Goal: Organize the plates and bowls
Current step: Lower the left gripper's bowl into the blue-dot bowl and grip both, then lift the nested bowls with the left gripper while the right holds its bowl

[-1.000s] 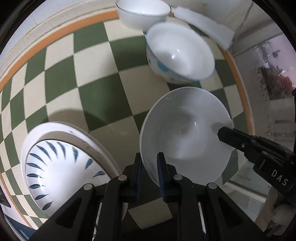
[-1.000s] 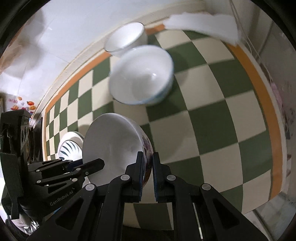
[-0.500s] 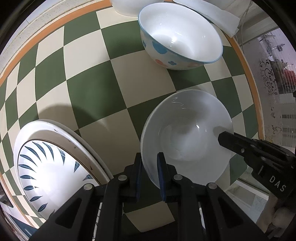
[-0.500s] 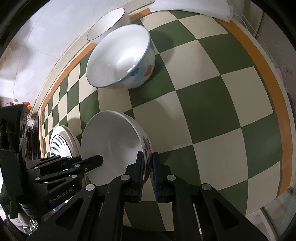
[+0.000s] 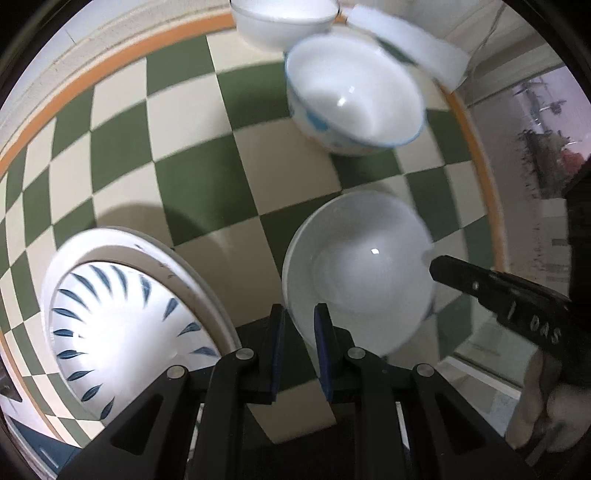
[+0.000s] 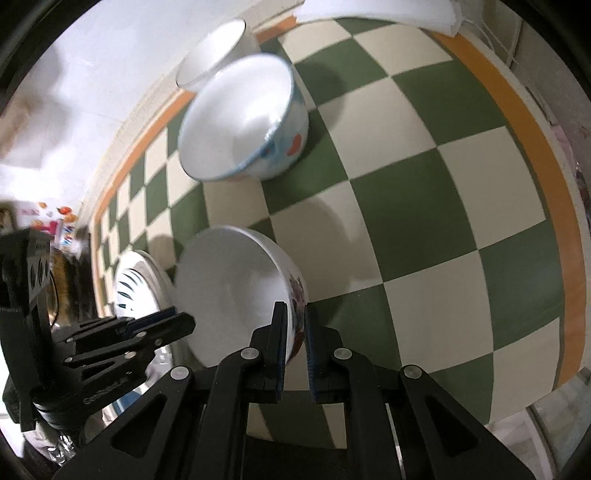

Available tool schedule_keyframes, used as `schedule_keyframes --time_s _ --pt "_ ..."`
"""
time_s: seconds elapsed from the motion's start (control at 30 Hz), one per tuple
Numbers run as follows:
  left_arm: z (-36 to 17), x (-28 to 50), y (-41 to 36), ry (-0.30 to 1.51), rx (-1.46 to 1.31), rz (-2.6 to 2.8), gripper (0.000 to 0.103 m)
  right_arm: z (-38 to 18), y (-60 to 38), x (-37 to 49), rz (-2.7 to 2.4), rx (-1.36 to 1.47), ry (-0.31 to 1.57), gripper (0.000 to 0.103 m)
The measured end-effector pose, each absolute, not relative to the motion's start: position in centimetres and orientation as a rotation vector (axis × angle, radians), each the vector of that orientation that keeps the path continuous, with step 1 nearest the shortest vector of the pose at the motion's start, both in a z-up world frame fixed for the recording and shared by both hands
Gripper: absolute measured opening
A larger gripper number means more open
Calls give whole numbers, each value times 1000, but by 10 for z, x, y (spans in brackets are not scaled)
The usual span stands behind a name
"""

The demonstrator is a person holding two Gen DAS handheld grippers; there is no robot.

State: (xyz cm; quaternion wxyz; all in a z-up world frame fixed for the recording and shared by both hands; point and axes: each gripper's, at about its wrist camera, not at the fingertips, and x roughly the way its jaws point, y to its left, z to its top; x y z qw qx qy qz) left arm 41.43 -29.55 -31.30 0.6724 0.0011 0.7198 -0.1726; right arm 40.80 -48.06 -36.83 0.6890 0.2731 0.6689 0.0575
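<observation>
Both grippers hold one white bowl with a floral outside (image 5: 362,273) (image 6: 229,288) above the checked table. My left gripper (image 5: 298,325) is shut on its near rim, and in the right wrist view it (image 6: 155,325) shows at the left. My right gripper (image 6: 294,325) is shut on the opposite rim, and its fingers (image 5: 480,284) show at the right of the left wrist view. A bowl with blue and red spots (image 5: 354,99) (image 6: 247,118) stands farther back. A plain white bowl (image 5: 284,18) (image 6: 214,55) stands behind it. A plate with blue leaf marks (image 5: 122,325) (image 6: 136,291) lies at the left.
The table has a green and cream checked cloth (image 5: 192,155) with an orange border (image 6: 535,147). A folded white cloth (image 5: 413,48) (image 6: 380,14) lies at the far edge. A wall runs along the back. The table's right edge is close to the held bowl.
The held bowl has risen and tilted a little between the two grippers, and both views have swung back toward the far bowls. Both grips are unchanged.
</observation>
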Motion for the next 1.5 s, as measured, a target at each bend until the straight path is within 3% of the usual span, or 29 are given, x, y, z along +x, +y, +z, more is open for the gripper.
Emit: schedule_keyframes --time_s 0.07,0.17,0.27,0.77,0.83,0.9,0.93,1.23,1.5 --pt "-302 423 -291 1605 -23 -383 18 -356 -490 411 128 634 1474 12" --pt "-288 444 -286 1574 -81 -372 21 -340 -504 423 128 663 1431 28" --pt "-286 473 -287 1547 -110 -342 23 -333 -515 443 129 683 1393 37" --pt "-359 563 -317 1674 -109 -338 23 -391 -519 528 60 681 1425 37" --pt "-366 564 -322 1669 -104 -340 23 -399 -519 529 49 680 1439 34" --pt "-370 566 -325 1663 -99 -345 15 -401 -517 528 46 669 1445 16" --pt "-372 567 -328 1656 -81 -348 13 -401 -515 529 51 667 1440 14" --pt "-360 561 -337 1610 -21 -361 12 -392 -508 530 31 608 1427 12" --pt "-312 538 -333 1551 -16 -413 12 -345 -508 510 37 588 1371 12"
